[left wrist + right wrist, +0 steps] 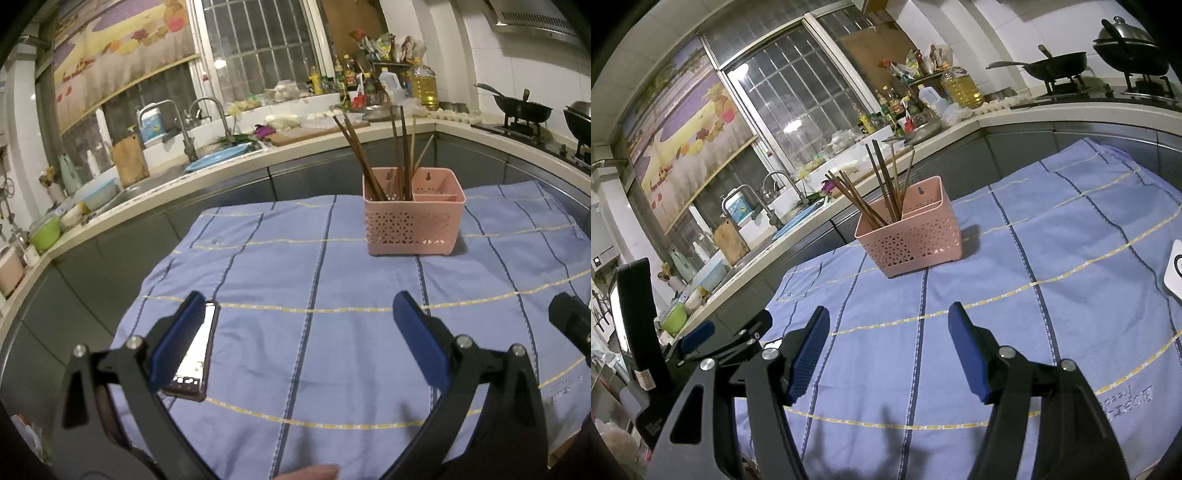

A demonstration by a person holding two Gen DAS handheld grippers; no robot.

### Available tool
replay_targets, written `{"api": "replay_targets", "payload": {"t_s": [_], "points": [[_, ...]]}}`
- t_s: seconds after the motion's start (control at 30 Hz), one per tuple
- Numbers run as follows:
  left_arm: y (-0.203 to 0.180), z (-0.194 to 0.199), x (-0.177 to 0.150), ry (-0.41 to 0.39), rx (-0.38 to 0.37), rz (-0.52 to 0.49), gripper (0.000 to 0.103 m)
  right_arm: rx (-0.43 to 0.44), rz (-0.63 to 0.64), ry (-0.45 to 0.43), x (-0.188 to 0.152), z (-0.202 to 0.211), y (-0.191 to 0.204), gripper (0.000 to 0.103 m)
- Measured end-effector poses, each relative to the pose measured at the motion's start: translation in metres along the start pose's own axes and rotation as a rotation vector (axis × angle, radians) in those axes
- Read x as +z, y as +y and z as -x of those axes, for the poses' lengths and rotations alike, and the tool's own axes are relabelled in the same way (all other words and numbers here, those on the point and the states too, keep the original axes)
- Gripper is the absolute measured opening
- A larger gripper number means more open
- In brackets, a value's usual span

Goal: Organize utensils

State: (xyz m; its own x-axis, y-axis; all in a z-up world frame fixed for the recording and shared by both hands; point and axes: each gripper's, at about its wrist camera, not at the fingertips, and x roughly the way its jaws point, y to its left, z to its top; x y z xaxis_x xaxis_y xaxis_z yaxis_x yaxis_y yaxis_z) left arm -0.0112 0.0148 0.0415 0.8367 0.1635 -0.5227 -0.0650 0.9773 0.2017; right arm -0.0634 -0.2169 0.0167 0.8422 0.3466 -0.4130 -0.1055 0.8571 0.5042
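Blue ribbed pads line the inner faces of both tools: the left gripper (299, 332) and the right gripper (888, 349) each stand with jaws wide apart and nothing between them, hovering low over the near part of the cloth, probably because no loose utensil lies within reach on it. A phone (192, 354) with its screen lit lies flat beside the left tool's left pad, apparently set aside. Under them spreads a soft, slightly wrinkled blue tablecloth (332, 280) crossed by dark blue and yellow stitched lines. Farther on, well apart from both tools, a pink plastic basket (413, 218) with perforated walls and a divider stands upright on the cloth. Its left compartment holds the wooden chopsticks (384, 155), slim dark sticks leaning and fanning outward; the right compartment looks empty. So the sorting seems largely done. Beyond runs the pale kitchen counter (229, 162), crowded with bottles and pans.
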Motion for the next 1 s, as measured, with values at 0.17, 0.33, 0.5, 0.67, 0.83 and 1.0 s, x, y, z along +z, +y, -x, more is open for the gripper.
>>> {"api": "replay_targets", "payload": {"t_s": [0.17,0.33,0.5,0.67,0.83,1.0], "points": [[0.0011,-0.0008,0.0002,0.000,-0.001,0.000,0.097,0.000,0.001,0.000,0.0000,-0.0007,0.0000,0.067],[0.0007,-0.0005,-0.0002,0.001,-0.004,-0.005,0.097,0.001,0.000,0.000,-0.0001,-0.0001,-0.0001,0.067],[-0.0003,-0.0006,-0.0026,0.007,-0.013,-0.007,0.097,0.001,0.000,0.000,-0.0005,-0.0001,0.0004,0.067],[-0.0011,0.0005,-0.0036,0.020,-0.037,-0.006,0.097,-0.001,-0.003,0.002,-0.0005,-0.0004,0.0003,0.067],[-0.0008,-0.0006,-0.0040,0.038,-0.081,-0.007,0.097,0.001,-0.004,0.006,-0.0030,-0.0031,-0.0003,0.067],[-0.0003,0.0012,-0.0034,0.041,-0.075,-0.005,0.097,0.001,-0.005,0.007,-0.0028,-0.0030,-0.0005,0.067]]}}
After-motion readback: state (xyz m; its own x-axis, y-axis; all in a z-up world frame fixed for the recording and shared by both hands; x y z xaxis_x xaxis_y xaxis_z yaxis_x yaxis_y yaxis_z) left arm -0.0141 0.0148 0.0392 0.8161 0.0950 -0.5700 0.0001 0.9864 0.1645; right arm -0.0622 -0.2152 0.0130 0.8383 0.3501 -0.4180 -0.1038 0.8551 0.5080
